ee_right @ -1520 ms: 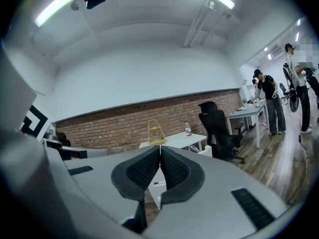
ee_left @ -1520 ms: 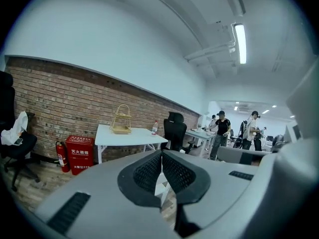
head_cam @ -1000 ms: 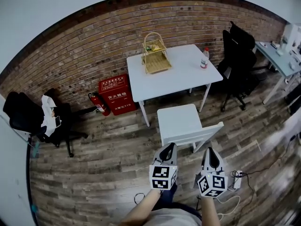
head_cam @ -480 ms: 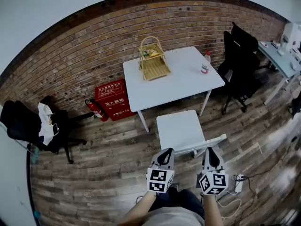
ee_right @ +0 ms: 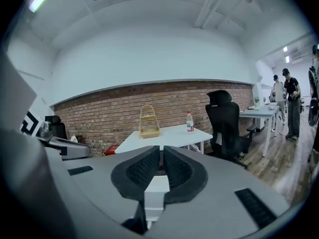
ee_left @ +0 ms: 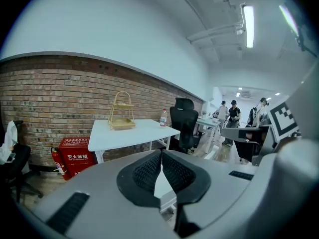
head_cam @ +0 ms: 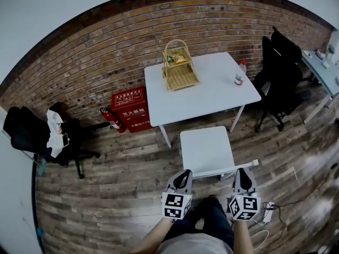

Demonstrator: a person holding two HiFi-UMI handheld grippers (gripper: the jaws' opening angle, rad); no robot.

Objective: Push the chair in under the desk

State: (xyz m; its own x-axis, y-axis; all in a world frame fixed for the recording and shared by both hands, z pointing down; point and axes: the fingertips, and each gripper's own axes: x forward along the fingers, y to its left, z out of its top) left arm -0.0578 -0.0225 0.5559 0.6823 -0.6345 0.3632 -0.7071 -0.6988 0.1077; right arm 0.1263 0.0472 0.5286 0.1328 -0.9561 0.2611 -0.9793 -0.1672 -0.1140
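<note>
Ahead of left tongs [head_cam: 185, 172] and right tongs [head_cam: 242, 171], both pressed together, two-tier wicker basket [head_cam: 179, 70] with packets [head_cam: 177, 59] on white desk [head_cam: 222, 91]; brick wall [head_cam: 95, 52] behind, wood-plank floor [head_cam: 106, 184].

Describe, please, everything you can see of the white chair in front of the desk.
The white chair looks like painted wood or plastic. It has a flat, squarish seat, which is bare, and a slim backrest rail on the person's side. It stands upright on the plank floor, facing the white desk, with its seat not yet under the desk. The left gripper and the right gripper, both with jaws shut, sit at the backrest rail. Whether they touch it cannot be told.
</note>
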